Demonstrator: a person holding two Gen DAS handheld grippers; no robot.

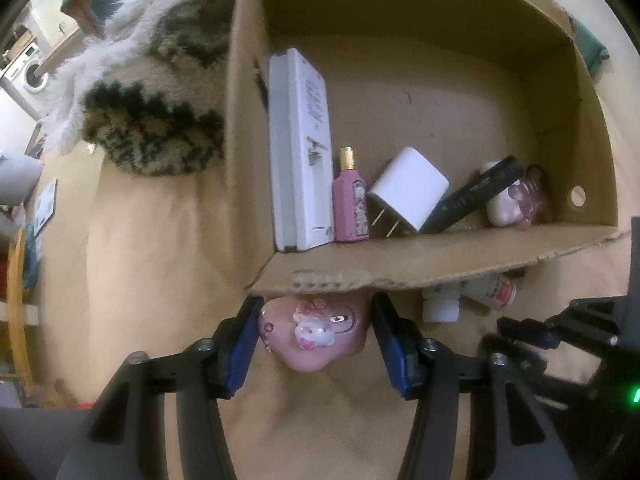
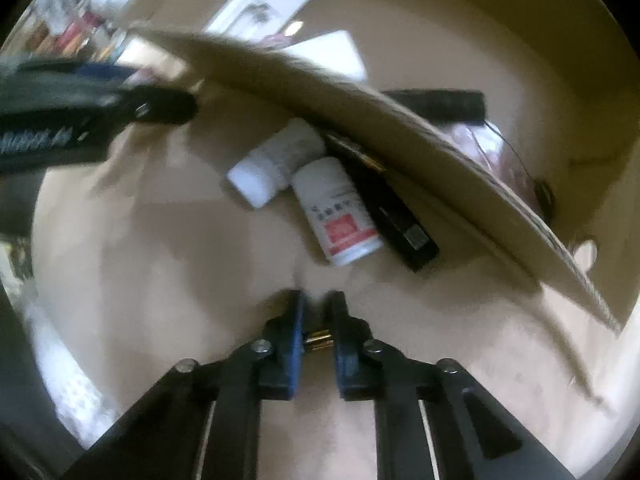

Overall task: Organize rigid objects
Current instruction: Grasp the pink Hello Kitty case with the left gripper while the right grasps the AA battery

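Pink Hello Kitty case [image 1: 316, 334] sits clamped in the left tongs [image 1: 316, 344], just short of the cardboard box [image 1: 400, 256] wall — lift it over the rim and set it down beside the white charger [image 1: 408, 188], clear of the perfume bottle [image 1: 350, 196]. Right tongs [image 2: 318, 312] are clenched, something brass-coloured between them; white pill bottles [image 2: 336, 212] wait outside.

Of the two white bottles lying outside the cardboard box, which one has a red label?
The white bottle with the red label is the one nearer the right gripper, lying against the black rectangular item. The plain white bottle lies farther away and shows no red.
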